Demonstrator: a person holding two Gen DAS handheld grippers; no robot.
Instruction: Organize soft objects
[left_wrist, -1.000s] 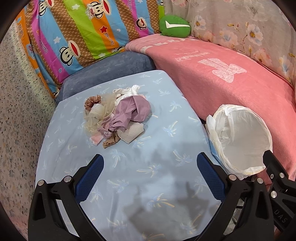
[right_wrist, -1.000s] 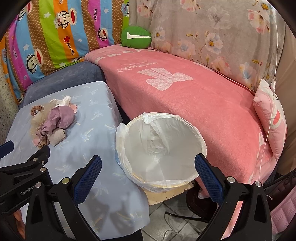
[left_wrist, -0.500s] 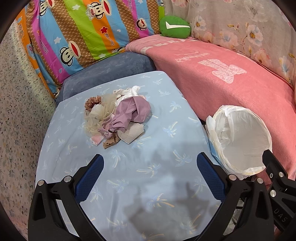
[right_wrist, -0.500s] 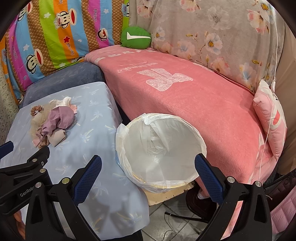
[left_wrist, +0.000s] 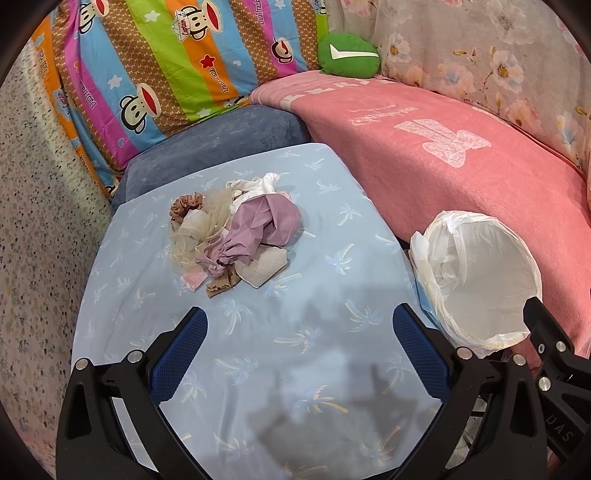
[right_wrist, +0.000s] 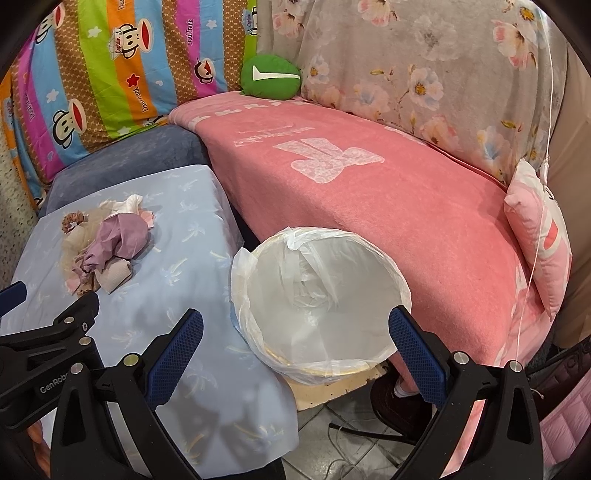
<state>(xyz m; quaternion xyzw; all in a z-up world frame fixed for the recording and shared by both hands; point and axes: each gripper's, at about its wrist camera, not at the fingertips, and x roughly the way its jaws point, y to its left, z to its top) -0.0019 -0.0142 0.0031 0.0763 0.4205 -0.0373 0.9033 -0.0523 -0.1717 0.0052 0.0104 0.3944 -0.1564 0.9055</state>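
A small heap of soft things (left_wrist: 236, 236) lies on the light blue cloth-covered table (left_wrist: 295, 350): a mauve cloth, a beige gauzy piece, a brown scrunchie (left_wrist: 186, 205), white fabric and a beige knit piece. The same heap (right_wrist: 105, 245) shows at the left of the right wrist view. A round bin lined with a white bag (right_wrist: 319, 302) stands beside the table, also the bin (left_wrist: 480, 280) at the right of the left wrist view. My left gripper (left_wrist: 299, 347) hovers open, short of the heap. My right gripper (right_wrist: 295, 350) is open above the bin's near rim.
A pink blanket (right_wrist: 369, 192) covers the sofa behind the bin. A green cushion (right_wrist: 269, 77), a striped monkey-print cover (left_wrist: 155, 74), a floral cover and a pink pillow (right_wrist: 539, 243) line the back. A blue-grey cushion (left_wrist: 221, 136) lies behind the table. Tiled floor with cables shows below.
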